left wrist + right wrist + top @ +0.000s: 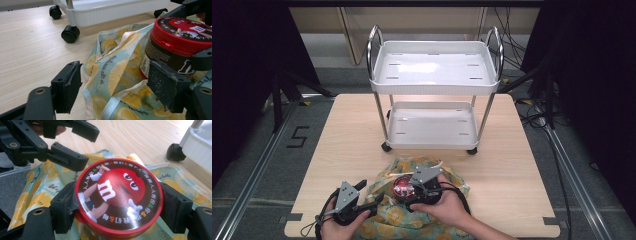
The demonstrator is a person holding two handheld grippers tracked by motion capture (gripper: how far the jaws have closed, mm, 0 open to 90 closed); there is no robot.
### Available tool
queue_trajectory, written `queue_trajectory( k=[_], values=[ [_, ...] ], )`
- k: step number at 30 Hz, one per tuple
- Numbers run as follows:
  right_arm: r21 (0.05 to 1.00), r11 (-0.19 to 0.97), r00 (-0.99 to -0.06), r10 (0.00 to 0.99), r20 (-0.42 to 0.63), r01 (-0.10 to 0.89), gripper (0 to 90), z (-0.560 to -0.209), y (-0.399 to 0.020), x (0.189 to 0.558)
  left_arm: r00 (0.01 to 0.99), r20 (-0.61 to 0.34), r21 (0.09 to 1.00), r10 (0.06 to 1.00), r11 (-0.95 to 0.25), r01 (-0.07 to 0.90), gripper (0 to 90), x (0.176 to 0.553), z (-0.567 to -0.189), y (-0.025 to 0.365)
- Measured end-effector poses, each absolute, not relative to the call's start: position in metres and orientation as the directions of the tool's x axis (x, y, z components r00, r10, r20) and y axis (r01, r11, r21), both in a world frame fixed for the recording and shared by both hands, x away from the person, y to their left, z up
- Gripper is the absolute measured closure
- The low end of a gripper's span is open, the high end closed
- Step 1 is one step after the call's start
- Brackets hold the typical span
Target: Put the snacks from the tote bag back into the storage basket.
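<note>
A jar with a red M&M's lid [402, 186] [117, 195] stands tilted in the mouth of a lemon-print cloth bag [397, 215] [112, 75] at the table's front. My right gripper [411, 190] [117, 202] is shut on the jar, one pad on each side of the lid. My left gripper [372, 193] [117, 86] is open just left of the jar. Its jaws straddle the bag's rim and a pale handle strap without clamping them. The jar [175, 42] rises at the right of the left gripper view. The left gripper [62, 147] also crosses the top left of the right gripper view.
A white two-tier cart [434, 87] on black casters [70, 33] stands mid-table behind the bag, both trays bare. Bare wooden table [512, 160] lies to either side. One caster [175, 152] sits close beyond the bag.
</note>
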State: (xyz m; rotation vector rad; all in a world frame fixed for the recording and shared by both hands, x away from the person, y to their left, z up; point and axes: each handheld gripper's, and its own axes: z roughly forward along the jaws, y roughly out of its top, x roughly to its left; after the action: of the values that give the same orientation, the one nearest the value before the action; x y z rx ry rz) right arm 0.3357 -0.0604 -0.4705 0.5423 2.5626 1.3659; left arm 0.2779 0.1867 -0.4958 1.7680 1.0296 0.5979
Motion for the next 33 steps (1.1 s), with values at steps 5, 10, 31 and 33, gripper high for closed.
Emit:
queue_trajectory(
  k=[5, 10, 31, 33],
  values=[
    [0.825, 0.513, -0.915, 0.402, 0.012, 0.237, 26.2, -0.468, -0.062, 0.335, 0.529, -0.049, 0.909, 0.847, -0.182, 0.374, 26.4, 0.278, -0.496, 0.186],
    [0.825, 0.508, -0.912, 0.409, 0.022, 0.248, 26.2, -0.467, -0.063, 0.334, 0.517, -0.066, 0.908, 0.853, -0.163, 0.385, 26.4, 0.278, -0.496, 0.186],
    [0.848, 0.463, -0.9, 0.434, 0.037, 0.258, 26.3, -0.456, -0.066, 0.333, 0.524, -0.052, 0.91, 0.85, -0.176, 0.376, 26.4, 0.278, -0.496, 0.187],
    [0.842, 0.478, -0.906, 0.423, 0.029, 0.251, 26.3, -0.455, -0.068, 0.334, 0.525, -0.052, 0.909, 0.85, -0.177, 0.377, 26.4, 0.278, -0.496, 0.187]
  ],
)
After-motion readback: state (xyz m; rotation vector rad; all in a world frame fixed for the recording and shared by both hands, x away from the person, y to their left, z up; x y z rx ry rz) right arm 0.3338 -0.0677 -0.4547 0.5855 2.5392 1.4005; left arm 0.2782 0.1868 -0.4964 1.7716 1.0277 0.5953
